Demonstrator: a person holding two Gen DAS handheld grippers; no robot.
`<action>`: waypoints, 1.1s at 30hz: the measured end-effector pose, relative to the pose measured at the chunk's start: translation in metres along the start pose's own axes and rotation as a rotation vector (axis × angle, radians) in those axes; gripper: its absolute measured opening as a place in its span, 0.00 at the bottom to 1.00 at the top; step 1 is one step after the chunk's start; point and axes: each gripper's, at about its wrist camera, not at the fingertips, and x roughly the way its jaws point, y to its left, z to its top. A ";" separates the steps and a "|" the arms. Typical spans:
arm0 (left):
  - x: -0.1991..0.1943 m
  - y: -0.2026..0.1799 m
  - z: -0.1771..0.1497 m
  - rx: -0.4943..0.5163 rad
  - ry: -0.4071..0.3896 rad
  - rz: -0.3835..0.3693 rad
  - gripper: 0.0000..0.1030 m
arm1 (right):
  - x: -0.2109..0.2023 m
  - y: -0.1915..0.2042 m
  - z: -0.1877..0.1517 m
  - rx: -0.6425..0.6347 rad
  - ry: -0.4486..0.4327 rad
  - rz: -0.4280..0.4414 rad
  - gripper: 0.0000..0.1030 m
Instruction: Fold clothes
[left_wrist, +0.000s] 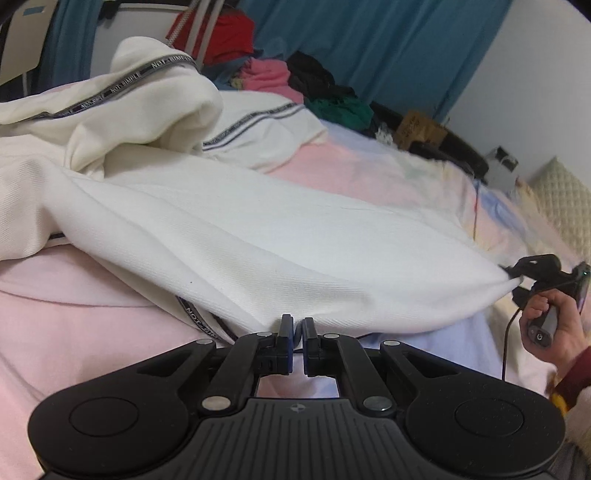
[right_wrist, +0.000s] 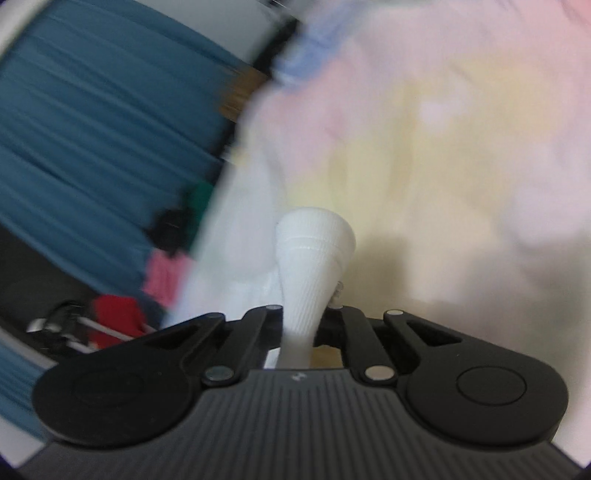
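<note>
Right wrist view is blurred: our right gripper (right_wrist: 301, 325) pinches a bunched white cuff, its fingertips hidden by the cloth. Left wrist view shows our left gripper (left_wrist: 297, 326) pressed on the white garment's (left_wrist: 258, 236) hem, stretched over the pink bed (left_wrist: 74, 325). Beyond lie a clothes pile (left_wrist: 295, 77) and blue curtain (left_wrist: 369, 48).

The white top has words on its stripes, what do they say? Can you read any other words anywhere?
"NOT SIMPLE" on the grey stripe along the upper fold of the white top, near.
"NOT SIM..." on the same kind of stripe near the left gripper; the rest is hidden.
The other stripe words are too blurred to read.
Brown box: print too small to read.
Right wrist view: no words.
</note>
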 end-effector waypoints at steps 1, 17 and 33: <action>0.003 -0.001 -0.002 0.011 0.009 0.007 0.04 | 0.005 -0.011 -0.001 0.031 0.029 -0.035 0.05; -0.040 0.083 -0.002 -0.563 0.027 -0.092 0.81 | 0.004 0.004 -0.010 -0.065 0.004 -0.076 0.06; -0.105 0.252 -0.014 -1.386 -0.465 0.206 0.61 | 0.009 0.008 -0.013 -0.054 -0.018 -0.075 0.06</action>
